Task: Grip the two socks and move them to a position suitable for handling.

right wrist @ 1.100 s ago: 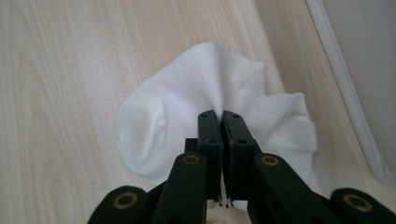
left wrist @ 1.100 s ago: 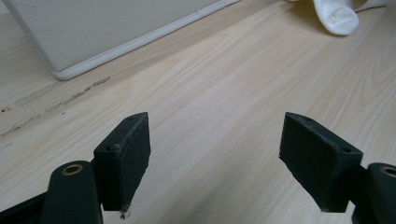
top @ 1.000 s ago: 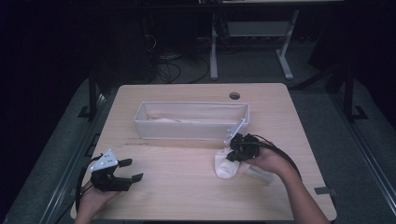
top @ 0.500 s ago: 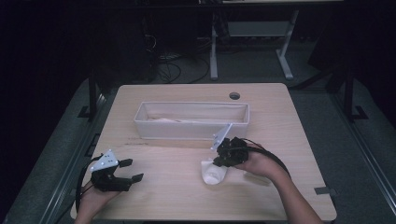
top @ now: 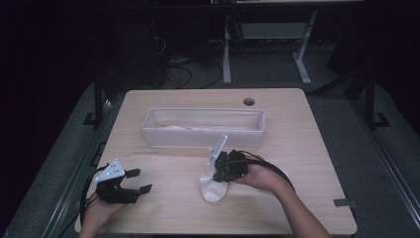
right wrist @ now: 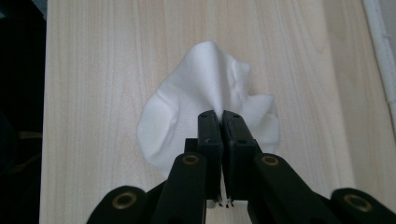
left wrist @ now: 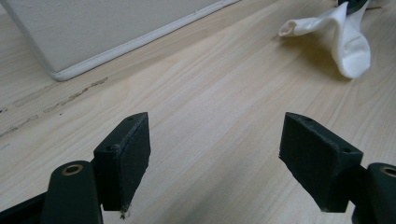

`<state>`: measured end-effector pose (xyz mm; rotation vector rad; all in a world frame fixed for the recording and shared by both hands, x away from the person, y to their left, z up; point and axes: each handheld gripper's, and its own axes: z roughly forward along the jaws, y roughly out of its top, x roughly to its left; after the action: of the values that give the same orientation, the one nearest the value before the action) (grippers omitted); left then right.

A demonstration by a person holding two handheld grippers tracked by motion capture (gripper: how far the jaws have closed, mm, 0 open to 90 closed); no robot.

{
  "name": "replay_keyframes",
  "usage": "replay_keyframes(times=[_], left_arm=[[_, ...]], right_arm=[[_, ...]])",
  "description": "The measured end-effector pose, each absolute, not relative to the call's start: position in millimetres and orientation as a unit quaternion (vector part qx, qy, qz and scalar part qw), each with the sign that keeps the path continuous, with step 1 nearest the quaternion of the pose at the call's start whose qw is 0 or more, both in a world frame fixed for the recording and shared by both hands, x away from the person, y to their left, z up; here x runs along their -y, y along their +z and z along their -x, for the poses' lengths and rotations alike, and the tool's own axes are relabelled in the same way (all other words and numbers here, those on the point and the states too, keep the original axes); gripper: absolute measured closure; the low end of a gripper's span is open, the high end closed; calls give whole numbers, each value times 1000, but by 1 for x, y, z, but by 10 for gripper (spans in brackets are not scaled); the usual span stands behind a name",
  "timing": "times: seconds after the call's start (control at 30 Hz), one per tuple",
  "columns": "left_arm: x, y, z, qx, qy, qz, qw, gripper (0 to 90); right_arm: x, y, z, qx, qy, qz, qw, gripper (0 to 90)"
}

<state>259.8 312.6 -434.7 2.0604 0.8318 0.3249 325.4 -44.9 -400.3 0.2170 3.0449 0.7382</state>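
white cloth hangs pinched in the clenched right gripper; drag it gently toward nine o'clock, keeping its hem low. left gripper rests released.

A lab: bare table, floor cables (dark surroundings).

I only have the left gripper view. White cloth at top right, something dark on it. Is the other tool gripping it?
Observer: Yes. The right tool is shut on a pinched fold of the white cloth.
Operator: Is the bin beside it empty?
Observer: No. The high view shows something pale lying inside the white bin.
Operator: And where's my tool?
Observer: The left tool sits open at the table's near-left corner, apart from the cloth.
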Motion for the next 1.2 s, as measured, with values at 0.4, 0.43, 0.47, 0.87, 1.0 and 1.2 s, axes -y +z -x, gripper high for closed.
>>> replay_keyframes(times=[0.4, 0.43, 0.47, 0.87, 1.0, 1.2], left_arm=[[-314, -434, -260, -334, 130, -826, 435, 246], [-314, -434, -260, -334, 130, -826, 436, 246], [-314, -434, -260, -334, 130, -826, 436, 246], [-314, -434, -260, -333, 129, -826, 436, 246], [-313, -434, -259, -332, 129, -827, 436, 246], [-313, -434, -259, -332, 129, -826, 437, 246]], right_arm=[[34, -416, -329, -976, 208, -66, -7, 834], [33, -419, -329, -976, 205, -67, -10, 823], [33, -419, -329, -976, 205, -67, -10, 823], [28, -433, -331, -979, 193, -68, -21, 797], [27, -434, -328, -980, 190, -60, -24, 817], [24, -440, -325, -982, 181, -48, -29, 816]])
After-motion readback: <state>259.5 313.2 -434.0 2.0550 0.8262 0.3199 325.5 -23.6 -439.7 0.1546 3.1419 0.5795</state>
